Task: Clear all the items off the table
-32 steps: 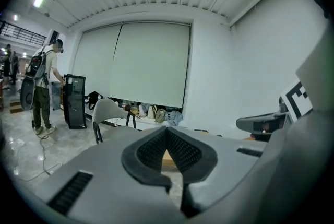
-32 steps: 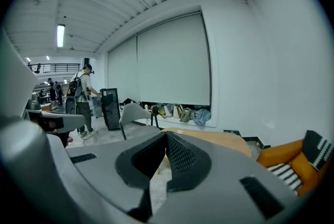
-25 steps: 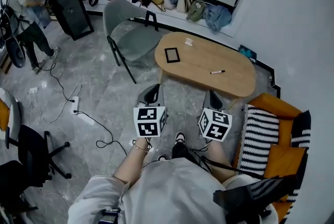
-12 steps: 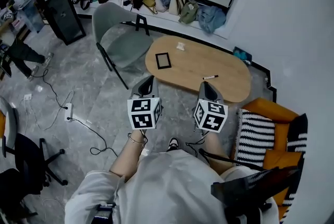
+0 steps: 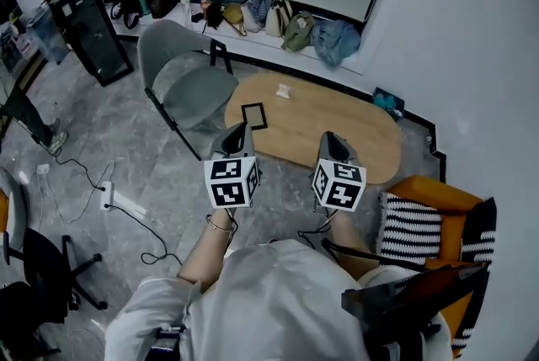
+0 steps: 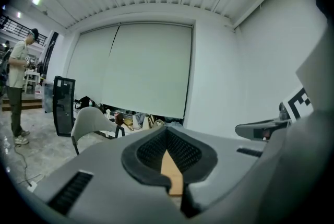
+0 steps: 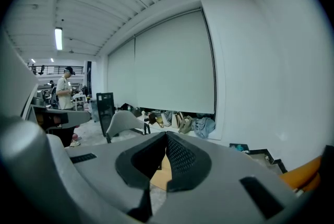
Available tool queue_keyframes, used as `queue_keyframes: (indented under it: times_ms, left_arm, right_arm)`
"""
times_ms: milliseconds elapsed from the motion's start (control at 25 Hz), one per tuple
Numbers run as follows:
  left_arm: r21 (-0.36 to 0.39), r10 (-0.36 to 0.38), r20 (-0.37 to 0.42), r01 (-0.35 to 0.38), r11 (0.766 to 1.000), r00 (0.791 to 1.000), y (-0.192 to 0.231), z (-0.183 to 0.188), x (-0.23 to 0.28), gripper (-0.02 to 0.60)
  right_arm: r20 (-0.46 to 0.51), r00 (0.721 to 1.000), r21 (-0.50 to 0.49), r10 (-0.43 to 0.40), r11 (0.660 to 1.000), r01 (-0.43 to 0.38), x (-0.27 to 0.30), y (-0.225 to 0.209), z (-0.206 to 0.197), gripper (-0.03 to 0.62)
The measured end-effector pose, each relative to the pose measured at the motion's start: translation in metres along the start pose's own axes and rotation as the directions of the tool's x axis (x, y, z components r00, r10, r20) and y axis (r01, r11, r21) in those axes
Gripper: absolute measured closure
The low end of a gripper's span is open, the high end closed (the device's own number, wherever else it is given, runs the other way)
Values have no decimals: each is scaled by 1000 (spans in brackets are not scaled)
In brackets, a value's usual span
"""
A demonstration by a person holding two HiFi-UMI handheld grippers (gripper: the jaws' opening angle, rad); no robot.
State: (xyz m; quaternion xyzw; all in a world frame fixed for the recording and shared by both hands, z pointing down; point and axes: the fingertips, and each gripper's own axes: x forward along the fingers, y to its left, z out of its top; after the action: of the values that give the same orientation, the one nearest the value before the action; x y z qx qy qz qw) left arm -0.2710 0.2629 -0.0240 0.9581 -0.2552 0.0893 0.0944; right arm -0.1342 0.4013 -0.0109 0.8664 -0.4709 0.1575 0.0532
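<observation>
An oval wooden table [image 5: 370, 128] stands ahead of me. On it lie a black-framed slate [image 5: 253, 114] and a small white crumpled thing [image 5: 285, 91]. My left gripper [image 5: 238, 132] is shut and empty, its tip over the table's near left edge, just short of the slate. My right gripper [image 5: 330, 139] is also shut and empty, and it covers part of the table's near edge. In the left gripper view the left gripper [image 6: 167, 131] shows only a sliver of the table [image 6: 171, 171] between its pads. The right gripper view shows the right gripper [image 7: 166, 136] the same way.
A grey chair [image 5: 189, 73] stands at the table's far left. Several bags [image 5: 286, 23] line the ledge by the wall, beside a black cabinet [image 5: 88, 23]. An orange sofa with a striped cushion [image 5: 413, 225] is at the right. Cables and a power strip [image 5: 118, 199] lie on the floor.
Both grippers have moved forward to the table's near edge. The pen seen earlier on the table is now hidden behind the right gripper. The person at far left has dropped out of the head view.
</observation>
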Motion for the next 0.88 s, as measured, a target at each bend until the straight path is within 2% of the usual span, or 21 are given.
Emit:
queue_keyframes:
  times_ms: [280, 560, 880]
  left_arm:
    - [0, 15, -16, -15, 1000, 1000, -8, 1, 46, 574]
    - [-19, 66, -62, -67, 998, 996, -10, -11, 77, 574]
    - [8, 61, -97, -60, 998, 993, -20, -17, 96, 574]
  right_arm:
    - [-23, 1000, 4, 21, 1000, -21, 39, -28, 3, 569]
    - [-73, 996, 20, 50, 999, -49, 70, -53, -4, 569]
    - [-122, 991, 52, 53, 998, -47, 85, -69, -19, 569]
